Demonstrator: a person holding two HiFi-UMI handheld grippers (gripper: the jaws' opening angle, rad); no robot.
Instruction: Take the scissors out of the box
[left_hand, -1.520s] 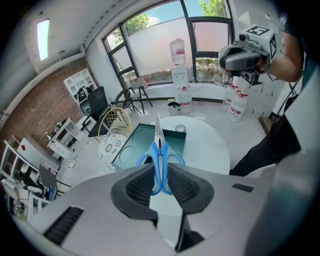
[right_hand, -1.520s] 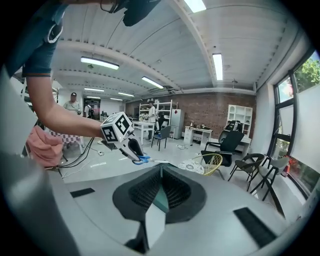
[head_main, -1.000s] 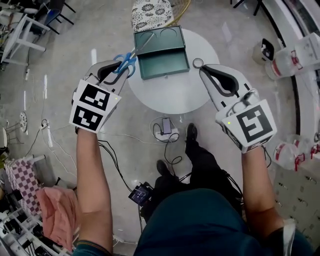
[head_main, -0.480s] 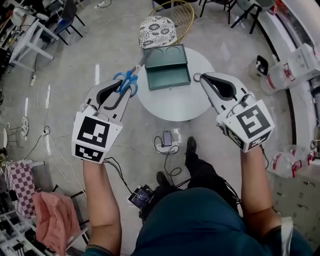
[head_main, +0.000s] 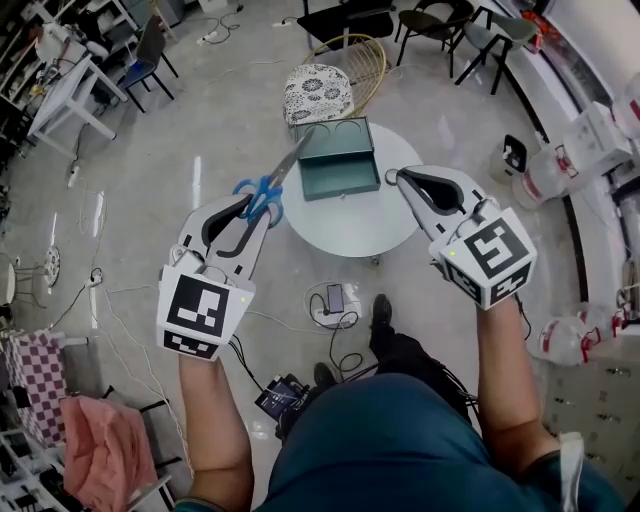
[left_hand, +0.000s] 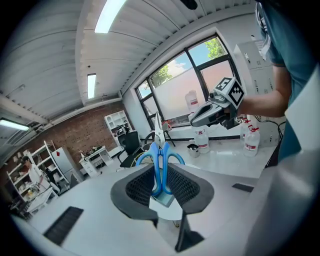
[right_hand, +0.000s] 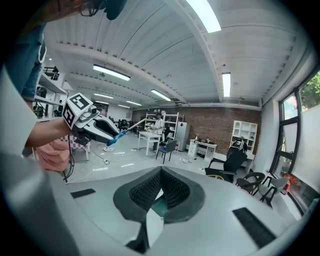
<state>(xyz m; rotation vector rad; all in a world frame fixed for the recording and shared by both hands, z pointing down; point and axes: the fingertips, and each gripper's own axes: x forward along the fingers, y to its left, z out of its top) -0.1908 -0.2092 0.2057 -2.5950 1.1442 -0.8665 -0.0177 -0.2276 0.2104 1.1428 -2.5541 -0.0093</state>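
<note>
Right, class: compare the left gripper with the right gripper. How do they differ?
The left gripper clamps the blue-handled scissors; the right gripper holds nothing. The left gripper's jaws stand apart around the handles; the right gripper's meet at the tips. In the head view, the left gripper shows off the round table's edge; the right gripper's tip overlaps its rim. Both carry a marker cube.

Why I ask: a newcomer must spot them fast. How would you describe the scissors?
Find the round white table mid-floor, with an open green box on it. Just left of the table in the head view, the left claw is clamped on the scissors. Their blue loop handles and bare steel blades, aimed toward the box, match nothing else nearby.
</note>
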